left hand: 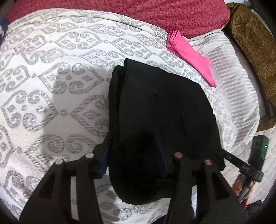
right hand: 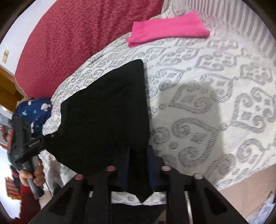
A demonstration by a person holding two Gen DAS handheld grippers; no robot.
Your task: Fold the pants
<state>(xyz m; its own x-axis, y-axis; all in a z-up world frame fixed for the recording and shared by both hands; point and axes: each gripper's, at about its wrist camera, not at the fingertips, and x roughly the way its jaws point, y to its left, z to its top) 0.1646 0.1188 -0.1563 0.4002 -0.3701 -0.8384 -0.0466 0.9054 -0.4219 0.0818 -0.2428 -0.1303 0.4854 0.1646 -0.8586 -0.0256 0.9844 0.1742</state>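
Observation:
Black pants (left hand: pixel 160 110) lie folded into a thick bundle on the white and grey patterned bedspread (left hand: pixel 51 96). In the left wrist view my left gripper (left hand: pixel 136 155) straddles the near end of the pants, its jaws wide apart with cloth between them. My right gripper (left hand: pixel 226 155) shows at the right edge of the pants, pinching the fabric. In the right wrist view the pants (right hand: pixel 107 117) stretch away, and my right gripper (right hand: pixel 138 165) is shut on their near corner. The left gripper (right hand: pixel 50 137) touches the pants' left corner there.
A folded pink garment (left hand: pixel 189 55) lies beyond the pants, near the bed's far right; it also shows in the right wrist view (right hand: pixel 167 27). A red blanket (left hand: pixel 138 13) covers the back. A brown throw (left hand: pixel 251 44) hangs at right. A blue starred cloth (right hand: pixel 38 110) sits at left.

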